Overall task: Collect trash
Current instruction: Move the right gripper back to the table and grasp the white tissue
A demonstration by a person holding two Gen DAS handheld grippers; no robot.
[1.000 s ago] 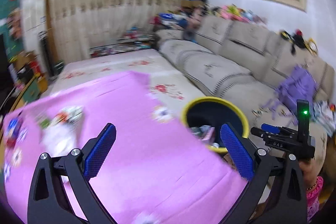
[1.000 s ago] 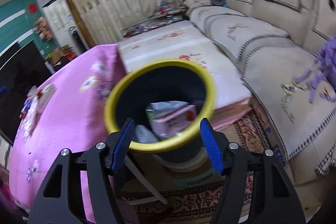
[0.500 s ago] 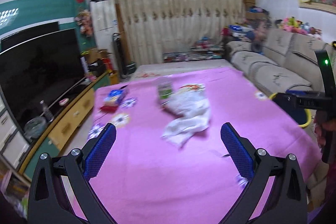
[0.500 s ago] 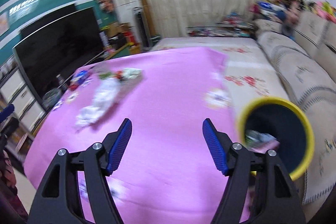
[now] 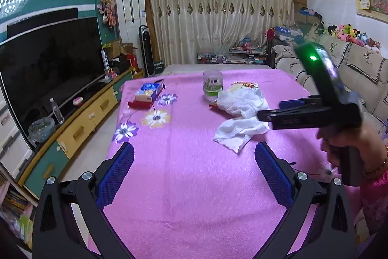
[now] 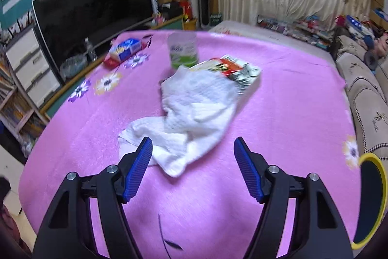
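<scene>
A crumpled white paper towel (image 6: 191, 111) lies on the pink tablecloth (image 6: 278, 113); it also shows in the left wrist view (image 5: 238, 113). A printed snack wrapper (image 6: 232, 69) lies partly under it. A clear plastic cup (image 6: 183, 50) stands behind it. A blue and red box (image 6: 123, 49) lies at the far left. My right gripper (image 6: 192, 169) is open and empty just before the towel. My left gripper (image 5: 194, 176) is open and empty over bare cloth. The yellow-rimmed black bin (image 6: 372, 200) is at the table's right edge.
A large TV (image 5: 48, 69) on a low cabinet (image 5: 80, 123) runs along the left. A beige sofa (image 5: 351, 74) with plush toys is at the right. Curtains (image 5: 218, 11) and cluttered shelves are at the back. The right hand with its gripper body (image 5: 322, 113) crosses the left wrist view.
Both grippers swung left from the bin toward the table. The right gripper has moved close to the white paper towel. Both stayed open and empty.
</scene>
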